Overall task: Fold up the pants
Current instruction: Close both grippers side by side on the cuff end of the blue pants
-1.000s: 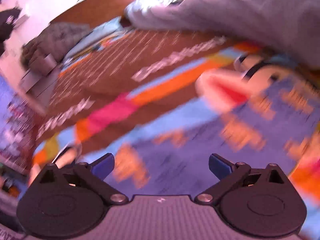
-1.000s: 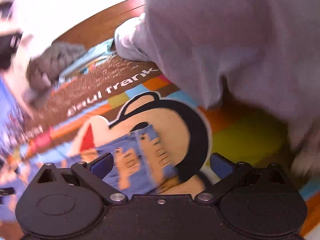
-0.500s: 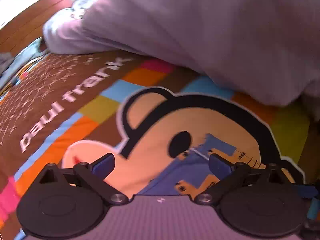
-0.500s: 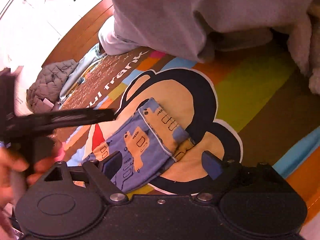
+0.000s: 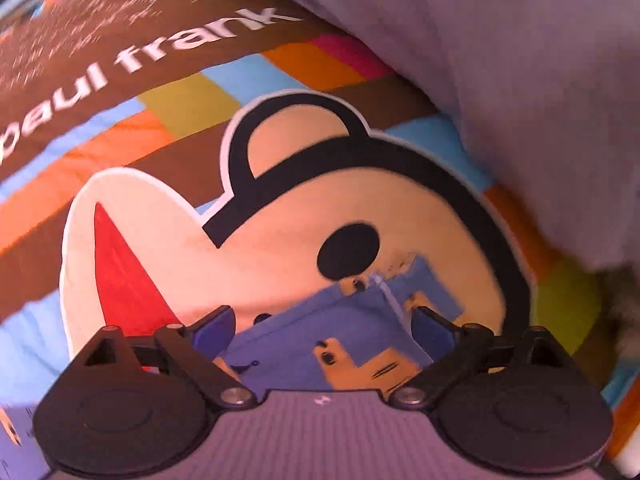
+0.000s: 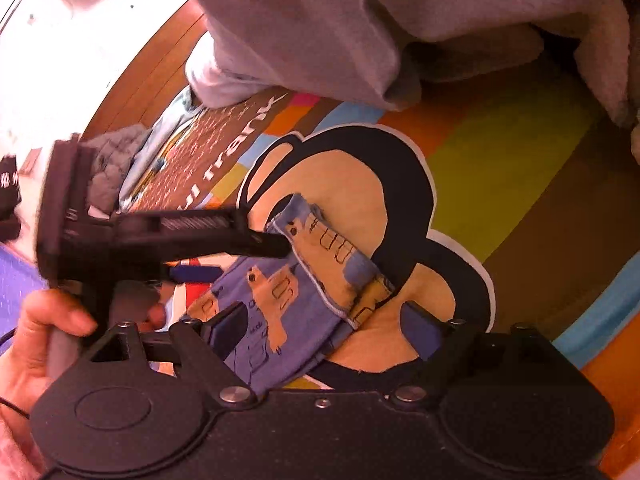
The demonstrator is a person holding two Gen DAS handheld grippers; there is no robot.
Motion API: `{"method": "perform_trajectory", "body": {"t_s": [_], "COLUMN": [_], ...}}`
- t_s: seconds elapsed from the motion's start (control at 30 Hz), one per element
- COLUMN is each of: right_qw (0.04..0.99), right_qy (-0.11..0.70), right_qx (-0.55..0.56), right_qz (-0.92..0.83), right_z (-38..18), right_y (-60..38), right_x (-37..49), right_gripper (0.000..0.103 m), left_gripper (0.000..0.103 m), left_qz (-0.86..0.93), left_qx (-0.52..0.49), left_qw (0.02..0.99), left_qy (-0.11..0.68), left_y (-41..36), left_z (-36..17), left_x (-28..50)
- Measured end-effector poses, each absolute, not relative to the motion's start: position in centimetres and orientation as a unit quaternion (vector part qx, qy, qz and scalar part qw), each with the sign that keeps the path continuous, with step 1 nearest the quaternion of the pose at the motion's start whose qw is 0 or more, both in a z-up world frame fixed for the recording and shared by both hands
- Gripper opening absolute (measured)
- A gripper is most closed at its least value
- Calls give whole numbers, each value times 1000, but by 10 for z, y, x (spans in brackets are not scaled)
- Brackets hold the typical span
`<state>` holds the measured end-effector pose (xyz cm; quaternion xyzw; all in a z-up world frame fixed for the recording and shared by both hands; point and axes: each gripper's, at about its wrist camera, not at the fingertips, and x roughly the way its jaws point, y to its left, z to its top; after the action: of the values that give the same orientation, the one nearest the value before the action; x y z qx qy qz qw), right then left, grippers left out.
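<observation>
Blue pants (image 6: 296, 312) with tan animal print lying on a cartoon-monkey blanket (image 6: 500, 184), left gripper (image 5: 324, 328) spread wide over their upper edge, right gripper (image 6: 324, 328) spread wide above them, grey cloth (image 6: 320, 20) heaped behind

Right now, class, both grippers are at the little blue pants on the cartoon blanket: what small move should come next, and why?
Probably close the left gripper on the pants. Its fingers stand open with the blue cloth's edge between them, and in the right wrist view it reaches the top corner. The right gripper is open too, over the lower part, so nothing is held yet.
</observation>
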<state>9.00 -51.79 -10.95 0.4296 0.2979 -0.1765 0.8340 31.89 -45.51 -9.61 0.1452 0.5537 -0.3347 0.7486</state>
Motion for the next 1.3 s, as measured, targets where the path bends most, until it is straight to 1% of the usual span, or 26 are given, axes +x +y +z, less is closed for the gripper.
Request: {"method": "perform_trajectory", "body": {"t_s": [0.13, 0.23, 0.27, 0.33, 0.37, 0.4, 0.47, 0.53, 0.6, 0.73, 0.83, 0.97, 1.03, 1.1, 1.13, 1.17, 1.2, 1.27, 1.3], "right_qw": [817, 806, 805, 806, 805, 801, 799, 811, 850, 900, 905, 907, 909, 910, 911, 911, 911, 912, 912], "right_qy": [260, 233, 232, 233, 236, 240, 243, 248, 253, 257, 272, 281, 282, 282, 283, 283, 284, 284, 283], "right_qx": [472, 492, 490, 478, 473, 473, 480, 459, 383, 262, 235, 217, 208, 202, 200, 199, 198, 196, 196], "right_qz": [-207, -232, -240, -261, -270, -278, -270, -265, -260, -236, -226, -225, -227, -226, -225, -223, -222, -222, -222], "right_z": [-115, -119, -118, -117, -117, -118, -121, -117, -104, -84, -83, -81, -79, -79, -81, -79, -79, -79, -79], "right_y": [-520, -520, -518, -514, -512, -513, -515, -511, -492, -456, -448, -446, -443, -441, -440, -439, -438, -439, -438], "right_x": [88, 85, 84, 84, 83, 83, 83, 85, 91, 107, 115, 120, 120, 119, 118, 115, 114, 116, 115], "right_gripper": [86, 83, 78, 59, 41, 27, 19, 17, 16, 15, 15, 15, 15, 15, 15, 15, 15, 15, 15], "left_gripper": [97, 97, 97, 97, 97, 97, 97, 95, 87, 85, 85, 86, 83, 67, 62, 54, 42, 23, 19], "left_qz": [-329, -334, -335, -334, -333, -333, -335, -341, -346, -354, -349, -318, -303, -291, -288, -281, -278, -289, -295], "left_qx": [86, 82, 91, 116, 124, 129, 131, 135, 143, 169, 207, 288, 325, 343, 347, 351, 353, 361, 371], "left_qw": [737, 727, 728, 735, 736, 736, 731, 726, 723, 711, 700, 684, 681, 673, 669, 665, 662, 658, 657], "left_qy": [584, 594, 591, 579, 576, 576, 579, 581, 581, 584, 588, 590, 582, 586, 591, 597, 599, 595, 586], "left_y": [-456, -461, -463, -470, -473, -476, -480, -481, -483, -493, -507, -538, -550, -556, -557, -558, -557, -556, -554], "left_z": [-84, -79, -76, -72, -71, -70, -68, -61, -55, -49, -50, -68, -79, -87, -90, -93, -95, -98, -99], "left_x": [319, 311, 308, 303, 300, 299, 299, 294, 291, 290, 287, 275, 267, 263, 262, 262, 262, 260, 258]}}
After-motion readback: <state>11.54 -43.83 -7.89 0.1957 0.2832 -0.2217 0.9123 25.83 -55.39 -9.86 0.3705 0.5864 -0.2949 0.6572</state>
